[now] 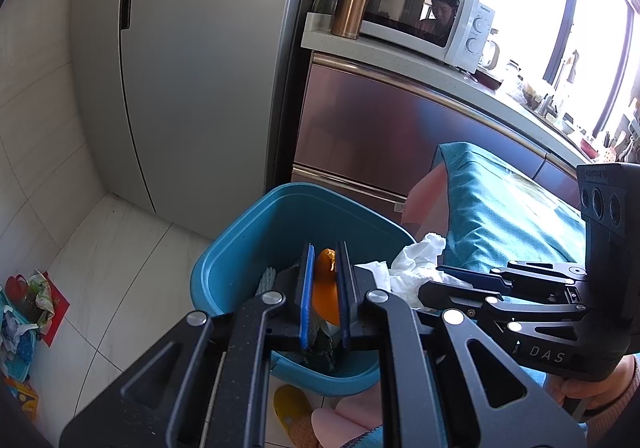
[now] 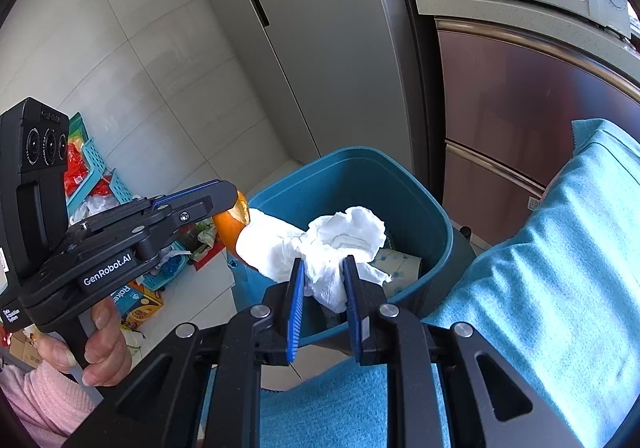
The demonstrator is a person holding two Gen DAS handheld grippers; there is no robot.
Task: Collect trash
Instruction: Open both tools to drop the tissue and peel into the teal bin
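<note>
The left gripper (image 1: 325, 288) has its blue-padded fingers (image 1: 307, 296) closed on a piece of orange fruit peel (image 1: 326, 288), and holds it above the open blue plastic trash bin (image 1: 256, 232). The right gripper (image 2: 322, 300) clamps a crumpled white paper tissue (image 2: 340, 240) between its fingers (image 2: 295, 312) – this tissue also hangs over the bin, just beside the peel. In the right wrist view the peel touches the tissue's left edge. Some paper already lies inside the bin. A teal cloth (image 2: 540, 268) covers the surface at the near right. Far behind stand a grey refrigerator (image 1: 192, 68) and a white microwave oven (image 1: 432, 20) on the worktop (image 1: 400, 56), with a copper-coloured metal tumbler (image 1: 354, 0) beside it.
</note>
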